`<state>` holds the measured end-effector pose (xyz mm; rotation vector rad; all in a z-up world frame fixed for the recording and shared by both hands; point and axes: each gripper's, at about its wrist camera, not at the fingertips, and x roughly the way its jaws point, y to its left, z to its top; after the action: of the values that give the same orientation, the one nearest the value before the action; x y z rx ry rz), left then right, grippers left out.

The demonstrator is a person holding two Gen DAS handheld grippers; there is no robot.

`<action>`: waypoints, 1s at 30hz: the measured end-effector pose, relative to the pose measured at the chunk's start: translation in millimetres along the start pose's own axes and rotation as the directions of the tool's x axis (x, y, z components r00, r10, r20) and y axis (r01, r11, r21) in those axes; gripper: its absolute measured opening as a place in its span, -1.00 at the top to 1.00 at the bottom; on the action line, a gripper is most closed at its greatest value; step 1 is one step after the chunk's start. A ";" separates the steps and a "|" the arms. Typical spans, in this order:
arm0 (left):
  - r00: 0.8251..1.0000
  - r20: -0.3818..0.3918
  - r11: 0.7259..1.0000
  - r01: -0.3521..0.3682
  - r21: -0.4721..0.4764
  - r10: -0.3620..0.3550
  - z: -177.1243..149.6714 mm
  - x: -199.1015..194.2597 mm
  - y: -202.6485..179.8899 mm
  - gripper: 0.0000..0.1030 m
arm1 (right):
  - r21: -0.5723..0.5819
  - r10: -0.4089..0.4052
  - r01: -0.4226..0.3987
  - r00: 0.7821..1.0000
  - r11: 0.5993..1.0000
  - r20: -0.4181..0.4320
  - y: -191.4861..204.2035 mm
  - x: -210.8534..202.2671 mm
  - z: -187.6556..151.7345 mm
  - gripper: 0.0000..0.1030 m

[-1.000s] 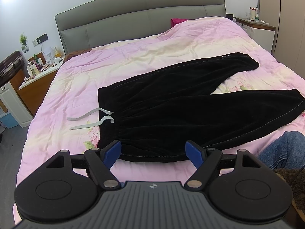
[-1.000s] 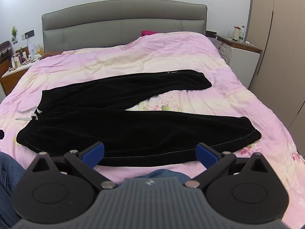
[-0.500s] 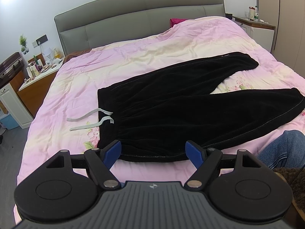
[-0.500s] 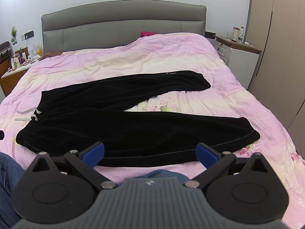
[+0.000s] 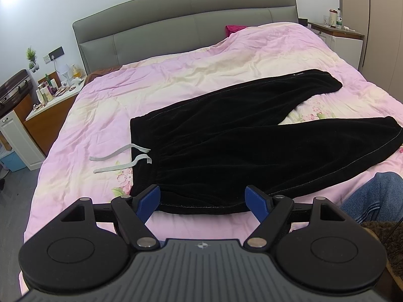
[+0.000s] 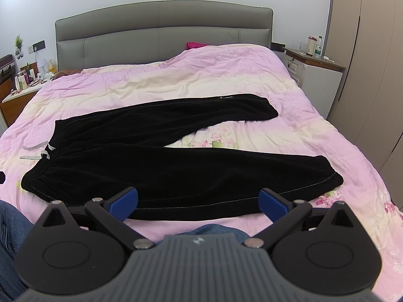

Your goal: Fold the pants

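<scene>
Black velvet pants (image 5: 226,146) lie flat on the pink bed, waistband to the left with two white drawstrings (image 5: 118,158), legs spread apart to the right. They also show in the right wrist view (image 6: 156,161). My left gripper (image 5: 202,200) is open and empty, hovering just short of the near waist edge. My right gripper (image 6: 199,201) is open and empty, hovering just short of the near leg's lower edge.
The bed (image 5: 176,70) has a grey headboard (image 6: 163,30). Nightstands stand on the left (image 5: 50,105) and on the right (image 6: 320,75). The person's jeans-clad knee (image 5: 372,198) is at the bed's near edge; it also shows in the right wrist view (image 6: 10,226).
Both grippers stay open. The views have shifted only slightly; the pants have not moved.
</scene>
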<state>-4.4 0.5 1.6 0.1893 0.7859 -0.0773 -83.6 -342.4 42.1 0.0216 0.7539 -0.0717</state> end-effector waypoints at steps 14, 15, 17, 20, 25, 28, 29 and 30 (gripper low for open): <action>1.000 0.004 1.000 -0.003 0.003 0.003 2.5 -4.2 1.8 -0.75 | -0.002 -0.001 0.001 1.000 1.000 0.004 0.0 -6.3 4.4 -0.91; 1.000 0.003 1.000 -0.003 0.003 0.003 2.7 -4.4 2.5 -0.75 | -0.002 -0.002 0.002 1.000 1.000 0.003 0.2 -6.1 3.6 -0.91; 1.000 0.003 1.000 -0.005 0.004 0.005 2.8 -4.5 2.5 -0.75 | -0.002 -0.001 0.001 1.000 1.000 0.002 0.4 -5.9 3.3 -0.91; 1.000 0.003 1.000 -0.009 0.002 0.009 3.5 -6.0 5.2 -0.75 | -0.002 -0.001 0.001 1.000 1.000 0.002 0.0 -6.4 3.9 -0.91; 1.000 0.009 1.000 -0.004 0.017 0.004 4.0 -6.1 6.4 -0.75 | -0.003 0.001 -0.001 1.000 1.000 0.001 -0.1 -5.8 3.3 -0.91; 1.000 0.015 0.999 -0.012 0.044 0.011 5.8 -5.2 9.3 -0.75 | -0.004 -0.001 0.001 1.000 1.000 0.001 -1.1 -5.4 4.6 -0.91; 1.000 0.013 0.998 -0.019 0.054 0.018 6.4 -3.9 10.1 -0.75 | -0.006 -0.006 0.006 1.000 1.000 0.002 -1.3 -5.4 4.7 -0.91; 1.000 0.011 0.998 -0.029 0.060 0.028 7.8 -2.5 12.3 -0.74 | -0.009 -0.013 0.013 1.000 1.000 0.001 -2.1 -4.0 5.4 -0.91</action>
<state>1.0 11.0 10.5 0.2569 0.7710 -0.0749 -82.9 -344.5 48.7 0.0085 0.7531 -0.0808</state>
